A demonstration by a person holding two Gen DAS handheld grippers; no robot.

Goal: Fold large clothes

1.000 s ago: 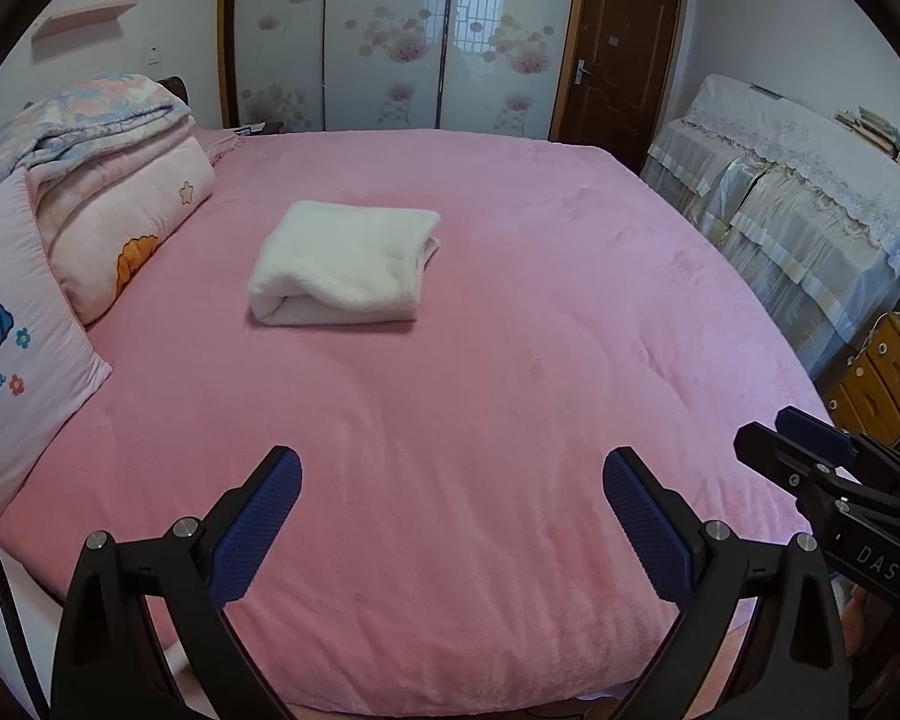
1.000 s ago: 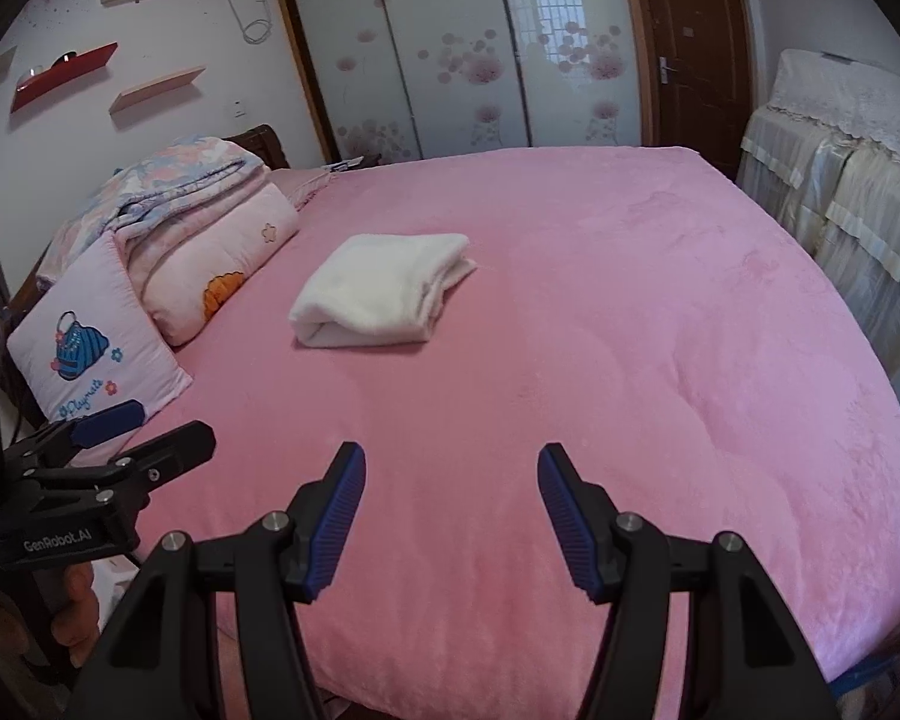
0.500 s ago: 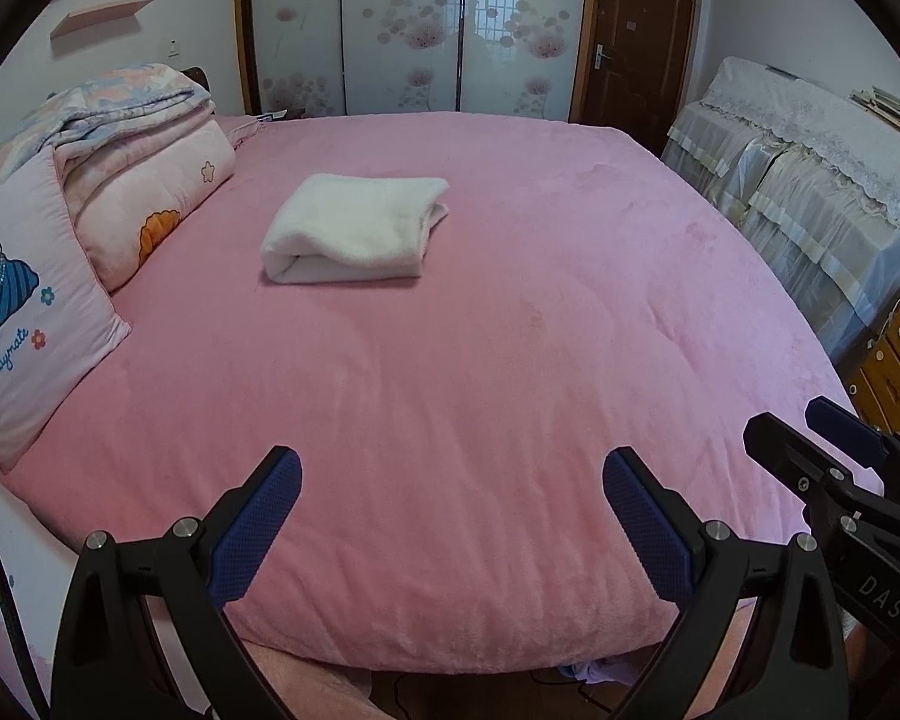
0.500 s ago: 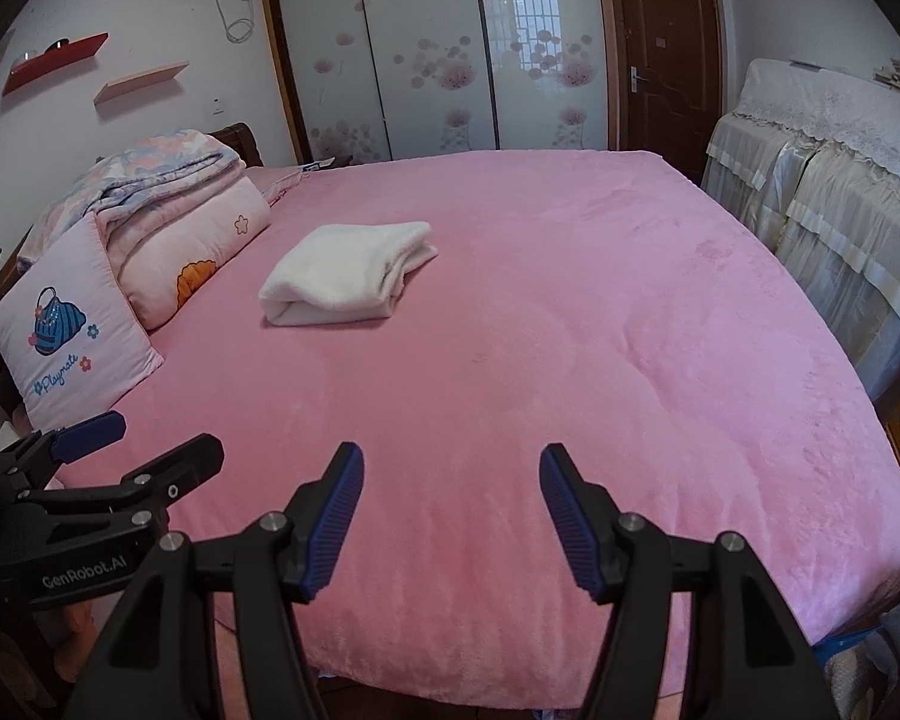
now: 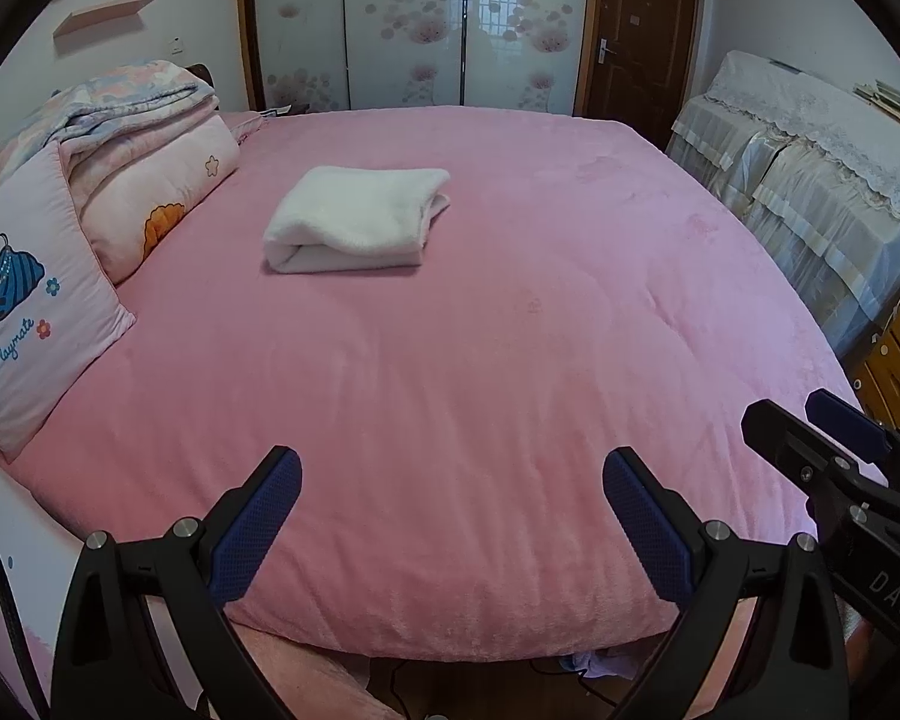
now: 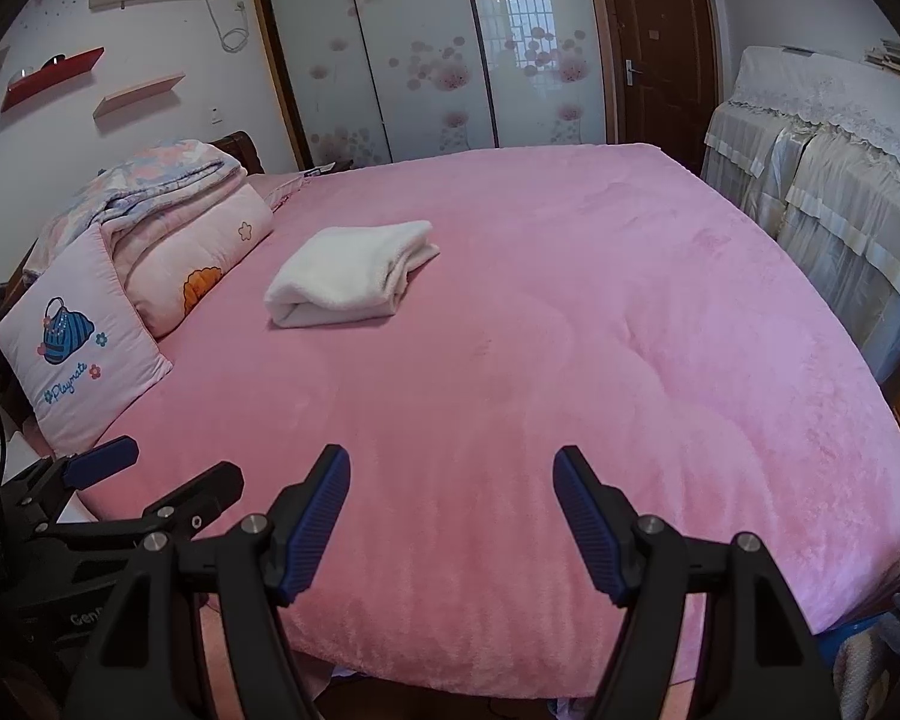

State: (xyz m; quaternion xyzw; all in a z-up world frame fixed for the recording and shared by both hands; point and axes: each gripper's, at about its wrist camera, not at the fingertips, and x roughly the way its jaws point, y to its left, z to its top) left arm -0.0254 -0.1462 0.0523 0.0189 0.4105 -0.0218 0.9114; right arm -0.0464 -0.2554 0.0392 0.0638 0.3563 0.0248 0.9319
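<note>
From my remote station I note the white folded garment point(image 5: 354, 219) lying on the pink bed point(image 5: 480, 372), toward the pillow side, just beside the floral rolled quilt point(image 5: 150, 180) and the pink cushion point(image 5: 27, 306). The left hand-held gripper point(image 5: 450, 516) hangs over the bed's near edge, jaws wide apart, nothing between them. The right hand-held gripper point(image 6: 453, 513) sits likewise at the near edge, jaws apart and empty. The garment lies well ahead of both, touched by neither. Both grippers point downward across the bed toward it.
</note>
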